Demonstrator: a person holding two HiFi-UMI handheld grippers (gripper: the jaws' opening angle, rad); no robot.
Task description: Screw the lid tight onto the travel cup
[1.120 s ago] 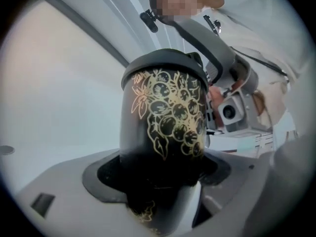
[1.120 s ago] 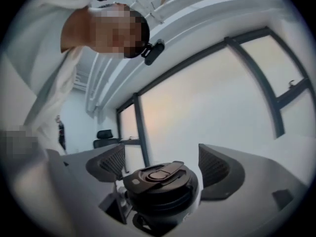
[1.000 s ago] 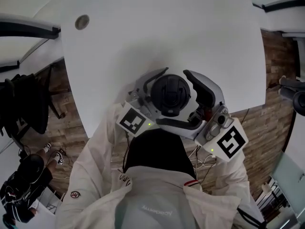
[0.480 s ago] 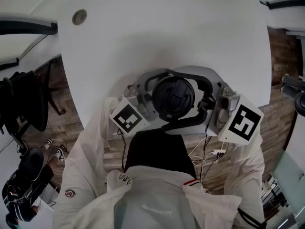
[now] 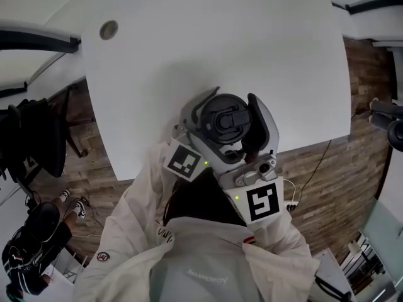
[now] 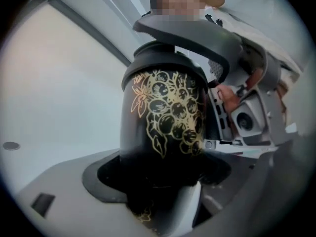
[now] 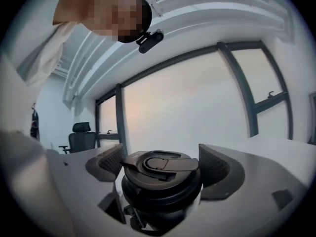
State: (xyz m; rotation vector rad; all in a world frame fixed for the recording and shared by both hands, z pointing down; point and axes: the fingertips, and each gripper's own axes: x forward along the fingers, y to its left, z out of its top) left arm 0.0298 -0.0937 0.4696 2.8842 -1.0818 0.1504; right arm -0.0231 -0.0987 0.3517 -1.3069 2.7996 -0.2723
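Far left, dark gear [image 5: 34, 137] crowds the wooden floor [image 5: 327, 187] beside the bench [image 5: 220, 36], so that side is tight. The white bench top carries only a round grommet [image 5: 108, 29] near its far left corner, and the wide stretch beyond it gives plenty of room to move.

Now to the near edge, where the action sits. The left claw [image 6: 160, 177] comes in from the left and is clamped around the body of the travel cup [image 6: 163, 112], black with a gold grape pattern. From the head view the cup hangs right over the bench's near rim, close against the person's white jacket [image 5: 208, 263]. Whether its base touches the bench I cannot tell.

The lid [image 5: 227, 119] sits on top of the cup with its flip tab facing up. The right claw [image 7: 162, 168] reaches in from the near right, and its ribbed pads [image 7: 112, 162] press against either side of the lid. The two marker cubes sit just beside each other, so there is little spare room between the tools.

Out right, the bench's edge drops away to open floor, with cables [image 5: 286, 201] trailing near the person's side.
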